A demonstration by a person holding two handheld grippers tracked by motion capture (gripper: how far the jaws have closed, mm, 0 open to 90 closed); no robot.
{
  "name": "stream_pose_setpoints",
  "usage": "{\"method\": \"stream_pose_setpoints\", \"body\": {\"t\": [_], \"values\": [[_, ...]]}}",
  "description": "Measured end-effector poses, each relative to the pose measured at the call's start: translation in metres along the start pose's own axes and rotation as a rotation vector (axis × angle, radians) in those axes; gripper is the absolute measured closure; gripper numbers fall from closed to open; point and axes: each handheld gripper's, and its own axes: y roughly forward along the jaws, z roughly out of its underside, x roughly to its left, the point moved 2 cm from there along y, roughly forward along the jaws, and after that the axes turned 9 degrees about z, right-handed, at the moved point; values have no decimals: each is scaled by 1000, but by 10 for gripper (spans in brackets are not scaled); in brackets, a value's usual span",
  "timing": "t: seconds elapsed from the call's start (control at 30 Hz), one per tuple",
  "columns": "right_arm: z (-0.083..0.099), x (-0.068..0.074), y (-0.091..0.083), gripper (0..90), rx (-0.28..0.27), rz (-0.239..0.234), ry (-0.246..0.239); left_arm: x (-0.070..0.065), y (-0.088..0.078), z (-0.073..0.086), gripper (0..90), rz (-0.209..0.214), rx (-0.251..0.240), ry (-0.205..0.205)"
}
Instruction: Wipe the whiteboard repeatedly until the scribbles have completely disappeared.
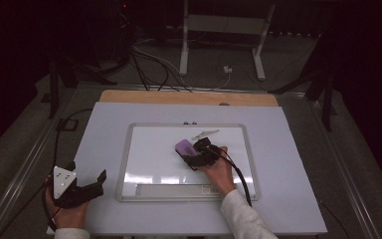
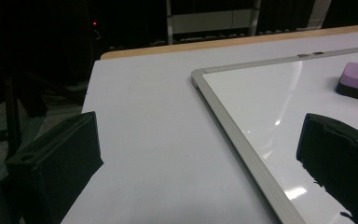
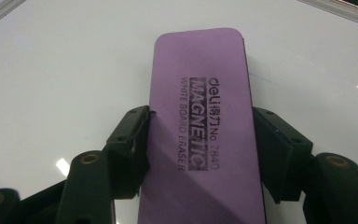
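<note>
The right gripper [image 3: 200, 135] clamps the purple eraser [image 3: 203, 126] by its long sides, the eraser lying flat on the whiteboard [image 1: 149, 149] and sticking out ahead of the jaws. Away to the side, the left gripper [image 1: 87, 186] rests on the table [image 1: 99, 124] just off the board's edge, jaws wide apart, holding nothing

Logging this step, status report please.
Right hand-held gripper clamps purple magnetic whiteboard eraser on whiteboard. Left hand-held gripper open, off the board. Nothing blocking.
</note>
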Motion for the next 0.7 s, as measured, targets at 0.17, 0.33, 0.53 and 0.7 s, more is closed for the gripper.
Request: {"method": "stream_pose_setpoints", "body": {"t": [0.17,0.33,0.53,0.7], "values": [[-1,-21,3,411,-16,87,108,2,-1,0,6,-3,-2,-7],[-1,-15,2,410,-5,70,101,1,1,1,6,-1,4,-6],[1,8,-1,411,9,-18,0,0,1,0,7,-2,4,-3],[0,2,-1,411,7,29,21,1,0,1,6,-5,0,-8]]}}
